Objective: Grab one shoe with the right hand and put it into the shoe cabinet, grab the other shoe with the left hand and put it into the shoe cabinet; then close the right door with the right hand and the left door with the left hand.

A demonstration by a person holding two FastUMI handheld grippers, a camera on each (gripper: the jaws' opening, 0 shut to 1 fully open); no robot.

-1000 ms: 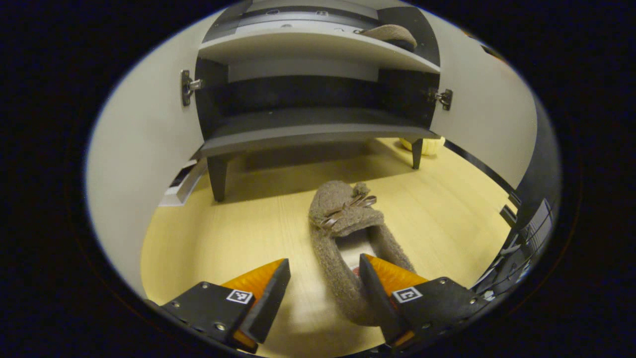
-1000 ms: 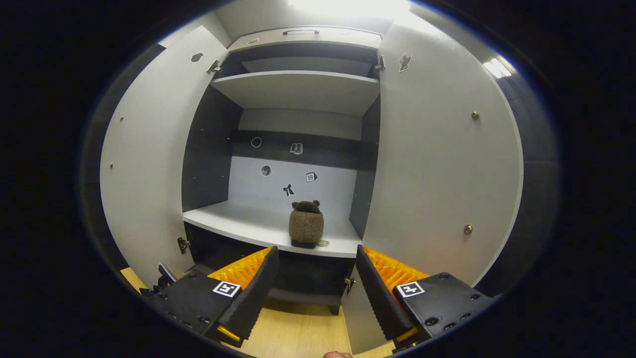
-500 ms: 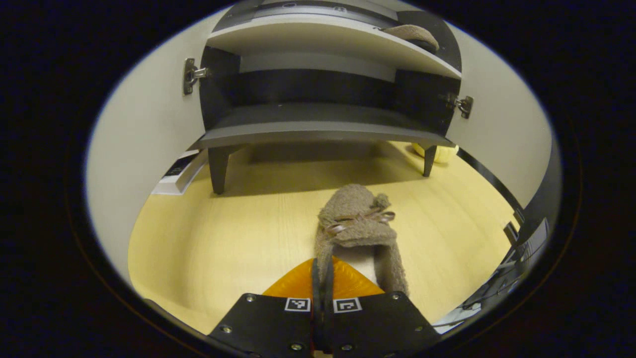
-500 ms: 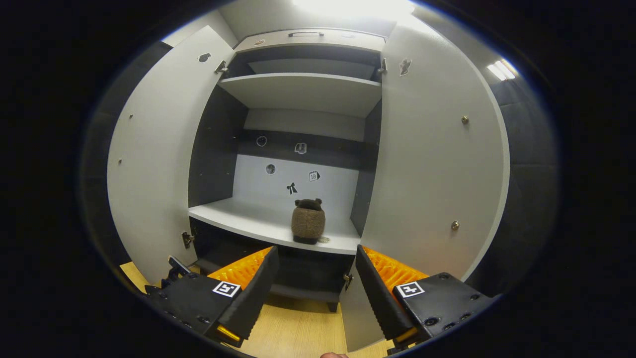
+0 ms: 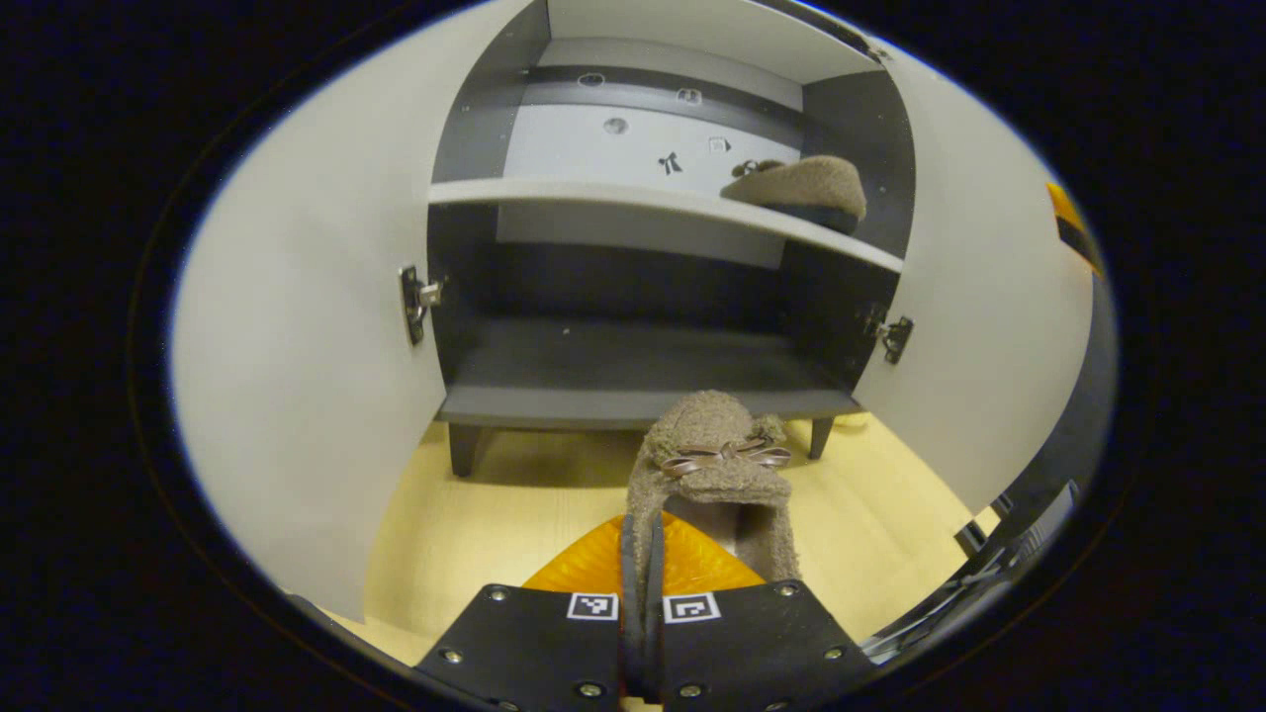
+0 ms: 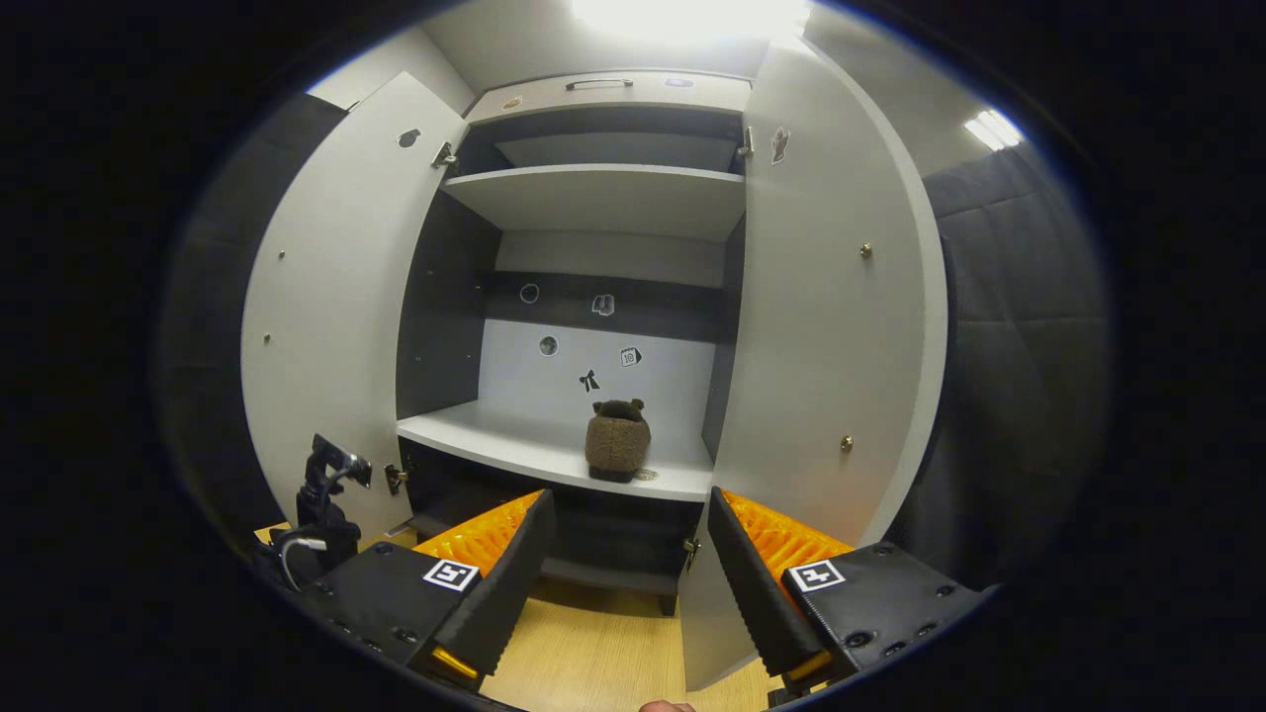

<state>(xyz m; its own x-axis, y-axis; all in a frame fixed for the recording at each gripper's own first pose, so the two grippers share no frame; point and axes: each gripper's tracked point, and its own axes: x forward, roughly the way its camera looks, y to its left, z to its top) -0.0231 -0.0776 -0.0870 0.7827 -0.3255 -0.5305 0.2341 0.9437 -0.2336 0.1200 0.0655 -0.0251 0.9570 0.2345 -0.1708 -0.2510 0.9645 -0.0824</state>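
Left gripper (image 5: pixel 641 554) carries a fuzzy brown slipper (image 5: pixel 714 475) toward an open shoe cabinet (image 5: pixel 633 400).

In the left gripper view the fingers are pinched together on the slipper's side wall, the toe with its bow pointing at the cabinet, yellow floor (image 5: pixel 475 524) below. The other slipper (image 5: pixel 801 188) already rests on the white middle shelf (image 5: pixel 593 195), at its right end. In the right gripper view the right gripper (image 6: pixel 623 574) hangs spread wide and empty before the cabinet, both doors swung open. My advice: lift the slipper clear above the shelf edge, carry it in toe first, set it left of its mate, and loosen the grip only once the sole lies flat.
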